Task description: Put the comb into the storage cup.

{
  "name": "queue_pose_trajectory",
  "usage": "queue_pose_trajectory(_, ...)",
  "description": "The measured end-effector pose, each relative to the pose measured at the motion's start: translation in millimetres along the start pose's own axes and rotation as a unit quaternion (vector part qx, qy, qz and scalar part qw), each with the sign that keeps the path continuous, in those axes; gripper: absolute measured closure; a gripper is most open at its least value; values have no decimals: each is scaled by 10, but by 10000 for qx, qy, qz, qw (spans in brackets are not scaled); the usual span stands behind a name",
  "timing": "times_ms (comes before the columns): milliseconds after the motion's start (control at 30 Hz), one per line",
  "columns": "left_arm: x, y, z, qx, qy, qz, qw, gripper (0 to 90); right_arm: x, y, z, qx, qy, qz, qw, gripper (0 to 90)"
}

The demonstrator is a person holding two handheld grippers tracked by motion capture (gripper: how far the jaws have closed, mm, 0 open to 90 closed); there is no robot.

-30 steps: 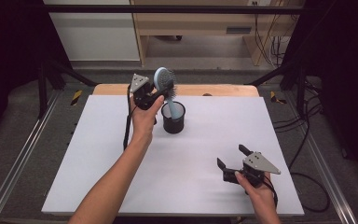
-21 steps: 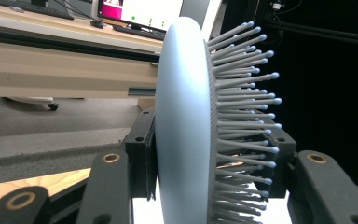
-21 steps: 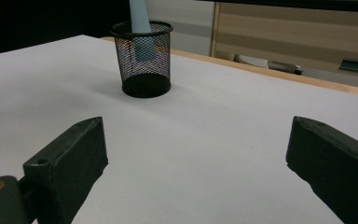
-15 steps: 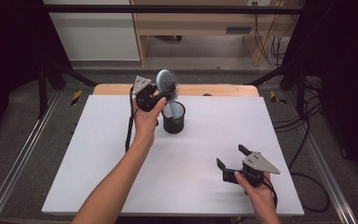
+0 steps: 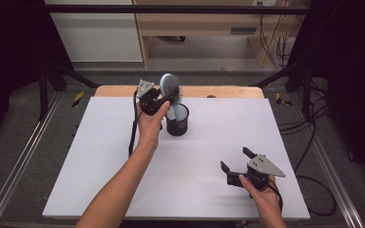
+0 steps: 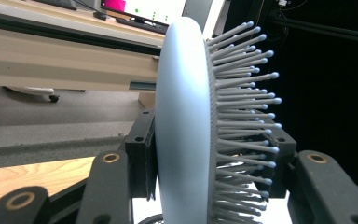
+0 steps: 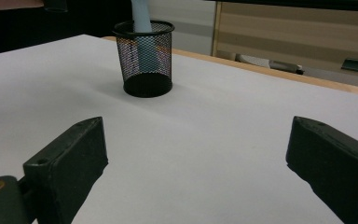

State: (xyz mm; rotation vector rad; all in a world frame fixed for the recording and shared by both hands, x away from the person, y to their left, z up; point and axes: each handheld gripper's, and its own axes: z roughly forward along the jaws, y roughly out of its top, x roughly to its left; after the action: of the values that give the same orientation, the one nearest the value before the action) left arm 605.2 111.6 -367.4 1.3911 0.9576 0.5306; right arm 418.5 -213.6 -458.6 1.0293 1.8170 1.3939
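Observation:
A pale blue hairbrush (image 5: 171, 85) stands head-up with its handle (image 7: 141, 18) down inside a black mesh cup (image 5: 177, 124) at the far middle of the white table. My left gripper (image 5: 164, 99) is shut on the brush head from the left. In the left gripper view one jaw presses the smooth back (image 6: 182, 116) and the other the bristles (image 6: 242, 116). My right gripper (image 5: 235, 159) rests open near the front right of the table with nothing between its jaws, pointing toward the mesh cup (image 7: 144, 60).
The white table top (image 5: 100, 166) has a wooden strip (image 5: 228, 91) along its far edge. Metal rails (image 5: 24, 156) run along both sides. A cable (image 5: 133, 133) hangs from the left gripper across the table.
The left hand with the brush has shifted slightly down and to the right over the cup. The right gripper has stayed where it was.

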Motion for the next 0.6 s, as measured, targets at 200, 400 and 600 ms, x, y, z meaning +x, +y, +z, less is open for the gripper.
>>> queue_pose_trajectory(200,10,-24,11,14,18,-49,10000,494,5,-3,5,18,13,-6,10000,55)
queue_pose_trajectory(400,17,-40,26,28,34,-40,10000,494,2,-4,5,20,17,1,10000,55)
queue_pose_trajectory(600,19,-60,34,32,31,-63,10000,494,3,-5,8,25,26,3,10000,55)
